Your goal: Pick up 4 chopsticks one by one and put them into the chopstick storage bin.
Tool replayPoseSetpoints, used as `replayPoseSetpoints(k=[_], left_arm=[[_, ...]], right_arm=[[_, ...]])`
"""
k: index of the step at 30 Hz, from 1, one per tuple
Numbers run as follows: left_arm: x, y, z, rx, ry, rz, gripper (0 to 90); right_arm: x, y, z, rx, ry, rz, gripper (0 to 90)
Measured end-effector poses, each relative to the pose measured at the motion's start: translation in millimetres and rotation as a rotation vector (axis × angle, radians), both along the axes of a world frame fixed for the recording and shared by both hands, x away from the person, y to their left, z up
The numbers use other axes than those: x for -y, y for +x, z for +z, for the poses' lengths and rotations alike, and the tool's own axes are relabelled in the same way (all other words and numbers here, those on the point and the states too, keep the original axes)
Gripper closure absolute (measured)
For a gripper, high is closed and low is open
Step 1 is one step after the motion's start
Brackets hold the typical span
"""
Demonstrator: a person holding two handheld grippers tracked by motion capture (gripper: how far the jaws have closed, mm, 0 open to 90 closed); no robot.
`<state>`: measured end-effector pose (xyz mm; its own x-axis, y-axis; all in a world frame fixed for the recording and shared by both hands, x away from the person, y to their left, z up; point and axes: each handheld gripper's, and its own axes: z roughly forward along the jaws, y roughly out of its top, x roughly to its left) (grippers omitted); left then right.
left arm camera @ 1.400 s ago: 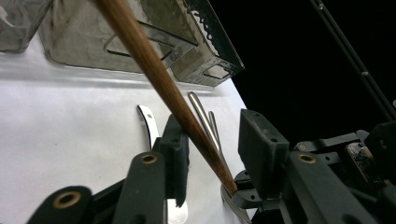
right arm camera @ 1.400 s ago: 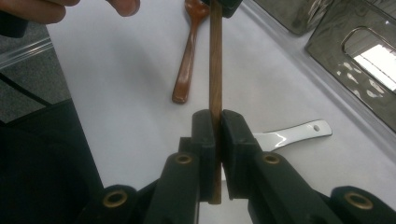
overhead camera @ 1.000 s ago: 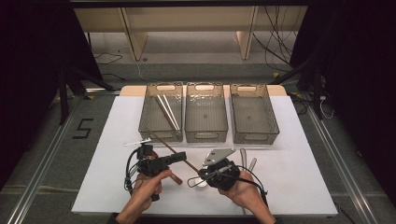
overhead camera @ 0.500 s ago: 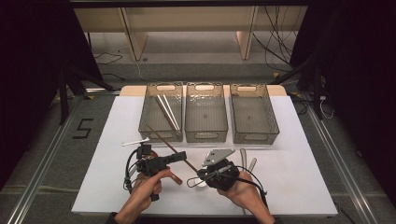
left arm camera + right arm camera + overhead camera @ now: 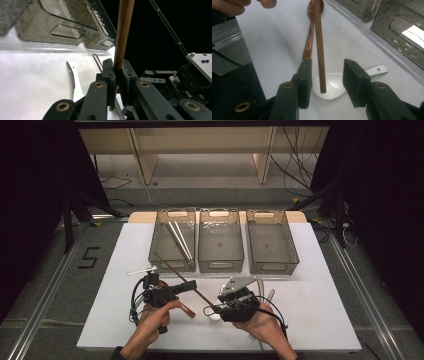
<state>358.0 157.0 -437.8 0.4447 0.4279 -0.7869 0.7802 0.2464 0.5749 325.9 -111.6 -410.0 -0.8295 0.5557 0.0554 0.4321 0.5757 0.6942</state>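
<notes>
Left gripper (image 5: 117, 75) pinches the brown wooden stick (image 5: 123, 35); your right gripper (image 5: 325, 75) stands spread around its free end, above the white spoon (image 5: 332, 87). Likely a handover or regrip: next, close right squarely before releasing left.

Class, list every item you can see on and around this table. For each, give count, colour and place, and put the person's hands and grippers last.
Clear smoky plastic bins: three, grey-tinted, in a row at the table's far side.
White chopsticks: two, white, inside the left bin.
Brown wooden chopstick: one, brown, clamped in the left gripper, its end between the right gripper's open jaws.
Brown wooden spoon: one, reddish brown, flat on the table under that chopstick.
White ceramic soup spoon: one, white, on the table by the right gripper.
White table: one, white top.
Hands: two, at the near edge.
Left gripper: one, black.
Right gripper: one, black.
</notes>
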Motion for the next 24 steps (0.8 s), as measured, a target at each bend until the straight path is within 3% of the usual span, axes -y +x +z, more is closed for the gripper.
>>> replayPoseSetpoints(k=[13,24], left_arm=[[-18.4,4.9,3.1,0.020,0.027,0.042,83.8],[-36.5,10.2,6.4,0.029,0.029,0.075,83.7]], right_arm=[[17.4,1.2,-7.9,-0.013,0.019,-0.085,36.6],[37.3,2.8,-14.6,-0.017,0.035,-0.153,32.5]])
